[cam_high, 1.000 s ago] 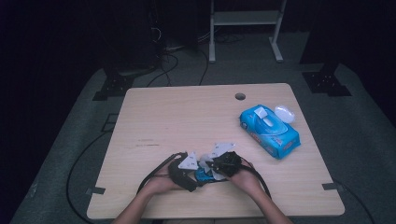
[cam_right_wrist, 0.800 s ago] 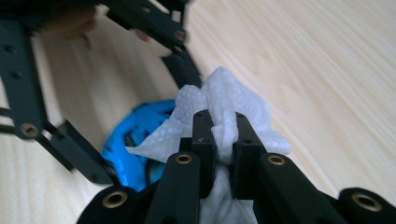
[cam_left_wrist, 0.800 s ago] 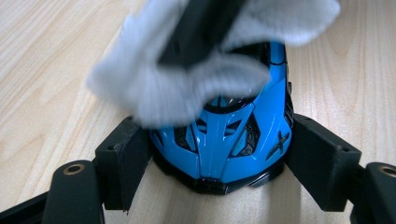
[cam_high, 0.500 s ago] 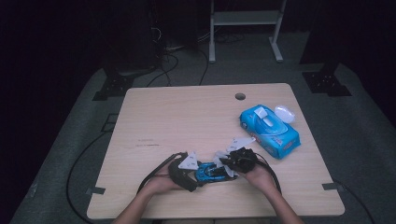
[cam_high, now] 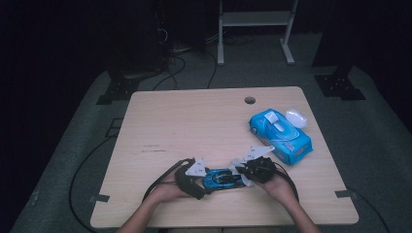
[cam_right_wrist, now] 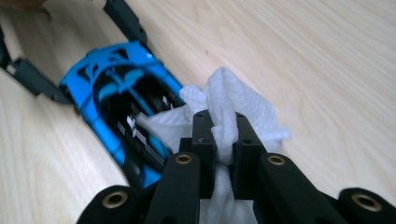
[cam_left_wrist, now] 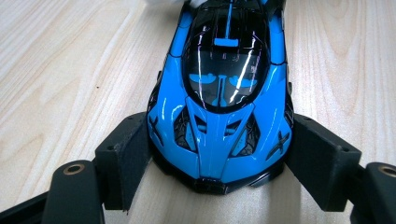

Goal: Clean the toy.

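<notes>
A glossy blue and black toy car (cam_left_wrist: pixel 219 93) lies on the wooden table (cam_high: pixel 194 126) near its front edge. My left gripper (cam_left_wrist: pixel 219 156) is shut on the car, one black pad pressed against each flank. In the high view the car (cam_high: pixel 221 178) lies between my left gripper (cam_high: pixel 201 180) and my right gripper (cam_high: pixel 247 174). My right gripper (cam_right_wrist: pixel 223 122) is shut on a crumpled white wipe (cam_right_wrist: pixel 243 112). The wipe touches one end of the car (cam_right_wrist: pixel 116 98), at the end away from the left jaws.
A blue pack of wet wipes (cam_high: pixel 280 136) lies at the table's right with its white lid (cam_high: pixel 296 118) flipped open. A round cable hole (cam_high: pixel 249 100) sits near the far edge. Black cables trail off the front left.
My right gripper has slid to the right with the wipe, from over the car's middle to its right end. The left gripper and the car have stayed put.
</notes>
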